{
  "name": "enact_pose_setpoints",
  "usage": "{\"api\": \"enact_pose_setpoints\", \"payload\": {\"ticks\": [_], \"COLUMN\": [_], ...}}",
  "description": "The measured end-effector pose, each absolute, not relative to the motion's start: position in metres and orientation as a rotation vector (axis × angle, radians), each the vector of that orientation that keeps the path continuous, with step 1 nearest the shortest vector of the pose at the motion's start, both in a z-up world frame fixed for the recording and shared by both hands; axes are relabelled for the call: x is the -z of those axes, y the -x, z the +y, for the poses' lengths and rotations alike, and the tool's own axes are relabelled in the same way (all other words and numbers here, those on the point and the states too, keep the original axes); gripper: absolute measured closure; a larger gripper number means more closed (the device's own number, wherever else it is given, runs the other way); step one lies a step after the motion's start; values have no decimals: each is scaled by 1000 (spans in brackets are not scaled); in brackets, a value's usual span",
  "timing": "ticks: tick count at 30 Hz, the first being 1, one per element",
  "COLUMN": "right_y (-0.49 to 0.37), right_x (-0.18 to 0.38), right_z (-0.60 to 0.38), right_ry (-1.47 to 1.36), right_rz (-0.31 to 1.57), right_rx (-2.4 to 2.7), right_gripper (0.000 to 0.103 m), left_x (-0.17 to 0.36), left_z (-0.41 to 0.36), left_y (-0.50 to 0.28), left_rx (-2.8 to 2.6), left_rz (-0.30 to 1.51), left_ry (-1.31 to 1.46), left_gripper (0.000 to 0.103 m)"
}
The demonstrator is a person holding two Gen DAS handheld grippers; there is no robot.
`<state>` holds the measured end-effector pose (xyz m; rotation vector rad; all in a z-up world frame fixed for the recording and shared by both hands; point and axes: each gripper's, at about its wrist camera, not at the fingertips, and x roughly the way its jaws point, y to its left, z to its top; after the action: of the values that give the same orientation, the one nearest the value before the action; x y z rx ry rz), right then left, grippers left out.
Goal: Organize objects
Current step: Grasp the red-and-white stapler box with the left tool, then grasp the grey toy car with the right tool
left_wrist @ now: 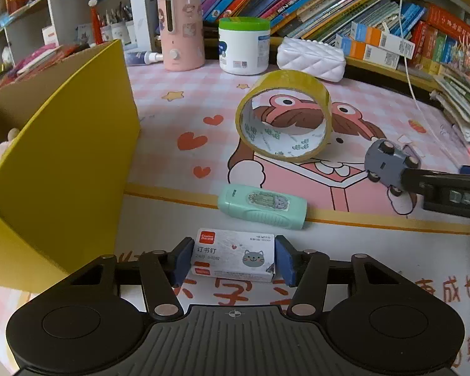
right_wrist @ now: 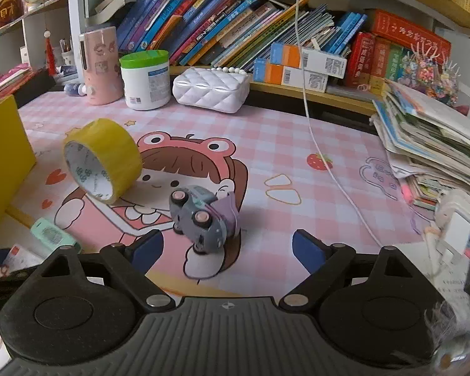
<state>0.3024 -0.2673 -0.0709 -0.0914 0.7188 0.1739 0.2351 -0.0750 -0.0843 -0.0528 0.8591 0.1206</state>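
Note:
A small white staple box (left_wrist: 232, 255) with a cat picture lies on the desk mat, and my left gripper (left_wrist: 233, 260) is shut on it, blue pads pressing its two short ends. Beyond it lie a mint green oblong case (left_wrist: 261, 206) and a yellow tape roll (left_wrist: 285, 116) standing on its edge. A grey toy car (right_wrist: 200, 216) lies on its side, wheels showing. My right gripper (right_wrist: 227, 247) stands open just short of it, nothing touching its pads. The car (left_wrist: 388, 163) also shows at the right of the left wrist view, with the right gripper's finger beside it.
An open yellow cardboard box (left_wrist: 62, 156) stands at the left. Along the back are a pink bottle (left_wrist: 180, 28), a green-lidded white tub (left_wrist: 244, 45), a white quilted case (left_wrist: 311, 58) and shelved books. A white cable (right_wrist: 316, 138) hangs over the mat; stacked booklets (right_wrist: 432, 138) fill the right.

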Motion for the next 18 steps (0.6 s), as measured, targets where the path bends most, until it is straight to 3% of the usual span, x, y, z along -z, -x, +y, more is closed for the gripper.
{"api": "enact_pose_setpoints", "payload": {"ticks": [4,10,12,14,15,18], "right_y": [-320,-342,-346,-348,-348,-343], "right_x": [79,91,94,96,95,90], "right_z": [-264,-253,-251,-249,-249,-249], "right_ry": [101,121,116,107,101,89], "right_rz": [733,755,762,781,783,784], "right_rx": [-208,-268,-278,-284,-285,-275], "right_gripper": [15,27,45,53,61,61], "left_x": [73,58,56,53,51,47], "left_z": [-72,-67,-65,-63,-62,-61], "left_y": [-226,-215,-211,-206,-204,-198], "left_rx": [-109,-107,-110,-108,-106,-103], "left_rz": [841,820,819,811,806,789], "left_ry": [78,97,104,109,109,109], "left_gripper": [49,49,49,49,49,49]}}
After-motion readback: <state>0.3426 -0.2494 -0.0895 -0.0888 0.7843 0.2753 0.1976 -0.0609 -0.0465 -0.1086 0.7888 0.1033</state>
